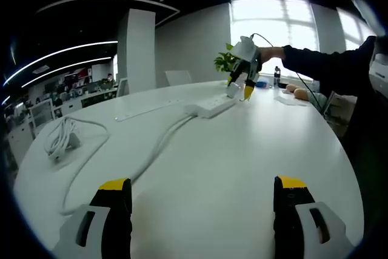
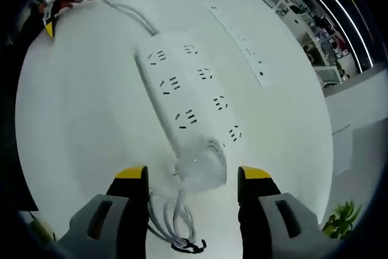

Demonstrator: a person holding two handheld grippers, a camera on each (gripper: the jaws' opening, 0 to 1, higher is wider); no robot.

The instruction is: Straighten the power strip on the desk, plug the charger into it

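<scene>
White and wide, the bench [image 1: 242,156] sits in a big office with long ceiling lights and a bright window at the back.

On the bench lies the white power strip [image 2: 185,98]. In the right gripper view its long side runs from the near end, between the jaws, up and to the left, away from the camera. Its sockets face up in two rows. Its cord [image 1: 154,150] leaves the far end and bends across the bench toward the left tool [image 1: 203,201], then curls to the bench's left edge.

The white charger [image 2: 200,168] sits on the near end of the power strip, between the jaws of the right tool [image 2: 193,180]. It looks blurry. The jaws stand apart on both sides of it, and I cannot tell if they touch it. The charger's thin cable [image 2: 176,222] lies in loops on the bench below it.

In the left gripper view the right tool tips down onto the strip near the far edge, and a dark sleeve [image 1: 321,59] reaches in from the right to hold it.

The left tool hovers low over the near edge with its jaws wide apart and nothing between them.

A coiled white cable bundle [image 1: 60,137] lies near the left edge. A long flat socket panel [image 2: 239,37] is set into the bench beside the strip. A green plant [image 1: 225,62] stands past the far edge.
</scene>
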